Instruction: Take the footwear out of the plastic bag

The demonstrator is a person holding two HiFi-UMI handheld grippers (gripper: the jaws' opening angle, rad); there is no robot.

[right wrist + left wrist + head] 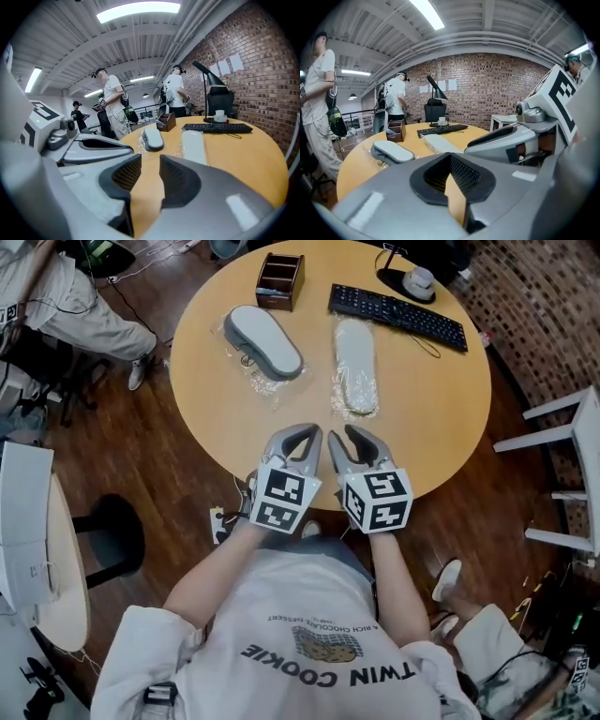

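Left gripper [312,434]: fingers [466,176] closed tip to tip, nothing between them. Right gripper [339,434]: fingers [176,176] apart, holding nothing, bare worktop [441,399] showing through the gap. Both hang over the worktop edge, well clear of the keyboard [397,315].

One pale slipper [356,367] lies sealed in a clear bag [342,407] just short of the keyboard. A grey slipper [262,341] lies beyond it from the keyboard on crumpled plastic [251,390]; whether enclosed cannot be told. Wooden box [279,280] beside the keyboard's end: contents not discernible.
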